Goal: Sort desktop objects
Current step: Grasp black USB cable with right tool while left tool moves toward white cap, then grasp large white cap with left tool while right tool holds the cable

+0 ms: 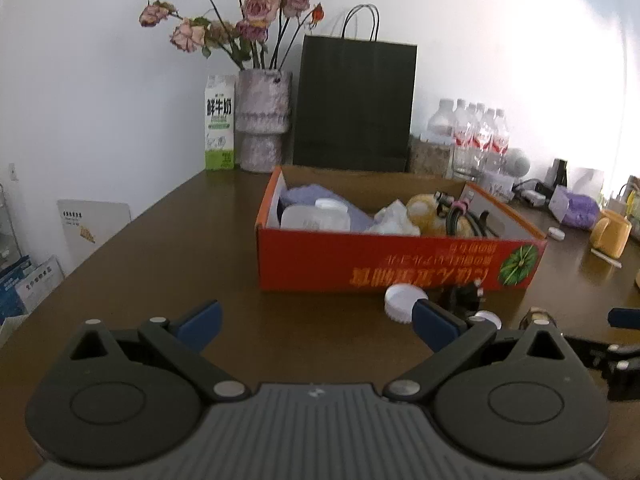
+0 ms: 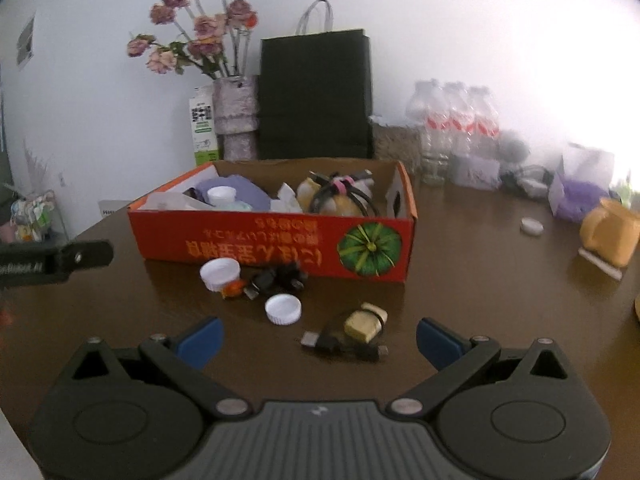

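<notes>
An orange cardboard box [image 1: 400,260] [image 2: 272,246] stands on the brown table and holds a white jar, purple cloth, crumpled paper, a yellow object and black cables. In front of it lie two white caps [image 2: 219,273] [image 2: 283,309], a small orange piece [image 2: 234,289], black adapters [image 2: 280,276] and a black cable with a tan tag [image 2: 352,334]. My right gripper [image 2: 318,340] is open and empty, just short of the tagged cable. My left gripper [image 1: 316,322] is open and empty, left of a white cap [image 1: 404,300].
A black paper bag [image 1: 354,104], a vase of dried roses [image 1: 262,120], a milk carton [image 1: 219,122] and water bottles [image 1: 472,136] line the wall. A yellow mug [image 2: 610,232], a white lid [image 2: 532,226] and purple cloth [image 2: 580,200] sit at the right.
</notes>
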`<state>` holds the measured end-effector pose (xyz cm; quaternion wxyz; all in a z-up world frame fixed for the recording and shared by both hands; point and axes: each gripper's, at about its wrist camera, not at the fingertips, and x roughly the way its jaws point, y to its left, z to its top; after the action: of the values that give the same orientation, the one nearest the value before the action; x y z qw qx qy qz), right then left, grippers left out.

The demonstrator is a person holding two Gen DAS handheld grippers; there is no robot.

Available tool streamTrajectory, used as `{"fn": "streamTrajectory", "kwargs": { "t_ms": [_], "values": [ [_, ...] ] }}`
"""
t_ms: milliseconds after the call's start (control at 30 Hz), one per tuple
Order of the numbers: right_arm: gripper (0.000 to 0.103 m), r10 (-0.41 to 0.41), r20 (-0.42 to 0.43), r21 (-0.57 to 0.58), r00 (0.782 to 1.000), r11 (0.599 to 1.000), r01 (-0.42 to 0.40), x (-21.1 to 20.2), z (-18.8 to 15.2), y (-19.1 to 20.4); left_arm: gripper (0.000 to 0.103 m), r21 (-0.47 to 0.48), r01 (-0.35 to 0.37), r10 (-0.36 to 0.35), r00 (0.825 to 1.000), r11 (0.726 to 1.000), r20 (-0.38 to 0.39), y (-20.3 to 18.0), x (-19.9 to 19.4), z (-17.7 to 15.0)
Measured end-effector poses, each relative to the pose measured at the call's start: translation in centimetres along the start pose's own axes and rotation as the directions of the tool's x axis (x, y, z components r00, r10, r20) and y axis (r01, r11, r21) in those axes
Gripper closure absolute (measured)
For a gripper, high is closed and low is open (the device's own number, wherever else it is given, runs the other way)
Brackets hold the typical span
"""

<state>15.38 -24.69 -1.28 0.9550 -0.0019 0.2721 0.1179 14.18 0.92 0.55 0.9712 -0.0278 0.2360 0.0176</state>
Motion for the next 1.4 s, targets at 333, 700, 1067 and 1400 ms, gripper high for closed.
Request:
{"fn": "streamTrajectory", "kwargs": {
  "t_ms": [333,700,1067,1400],
  "values": [
    [0.003,-0.032,-0.044,0.007,0.999,0.999,0.033,1.7,-0.7,-1.4,0.0,0.007,0.003,-0.003,1.0,1.0,-0.019,-0.3,0.8,-0.4],
    [0.03,-0.012,-0.118,-0.062,0.993,0.998,0.005,6.0,0.5,-1.1,0.0,-0.005,0.008,-0.008,0.999,1.0,-0.038,-0.5,1.8,-0.6],
    [0.046,0.026,-0.135,-0.07,0.99,0.997,-0.035,6.3,0.1,-1.2,0.0,-0.012,0.012,-0.013,0.998,1.0,-0.057,-0.6,2.5,-0.8],
    [0.047,0.036,-0.104,-0.054,0.994,0.998,-0.042,5.4,0.3,-1.6,0.0,0.028,0.042,-0.04,0.998,0.999,-0.047,-2.6,2.9,-0.1]
  ]
}}
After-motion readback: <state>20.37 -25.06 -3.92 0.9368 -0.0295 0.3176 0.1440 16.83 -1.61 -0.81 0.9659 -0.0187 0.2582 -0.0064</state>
